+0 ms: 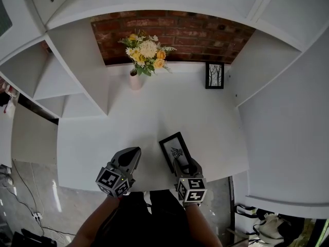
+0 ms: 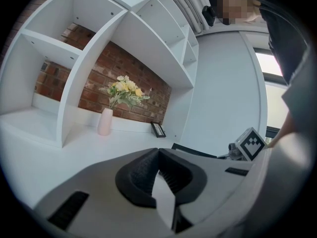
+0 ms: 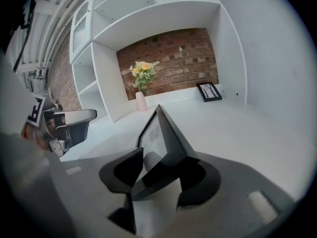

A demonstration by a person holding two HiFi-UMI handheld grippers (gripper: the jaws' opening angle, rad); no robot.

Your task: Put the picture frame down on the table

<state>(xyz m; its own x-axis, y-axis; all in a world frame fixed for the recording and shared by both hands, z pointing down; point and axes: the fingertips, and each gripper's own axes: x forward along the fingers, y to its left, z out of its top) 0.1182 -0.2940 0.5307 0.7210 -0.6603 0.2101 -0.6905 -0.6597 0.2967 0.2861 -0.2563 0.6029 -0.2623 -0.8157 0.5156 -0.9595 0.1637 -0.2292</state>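
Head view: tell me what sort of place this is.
Likely a staged home-style alcove: white shelving around a white table, a brick back wall, plus a flower vase and small framed picture.

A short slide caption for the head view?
Right gripper, jaws parted around a black picture frame, at the white table.

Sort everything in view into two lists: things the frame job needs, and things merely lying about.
Needed: picture frame; right gripper, jaws open around it; table.
Lying about: vase of flowers; second framed print by the brick wall; left gripper, shut and empty.
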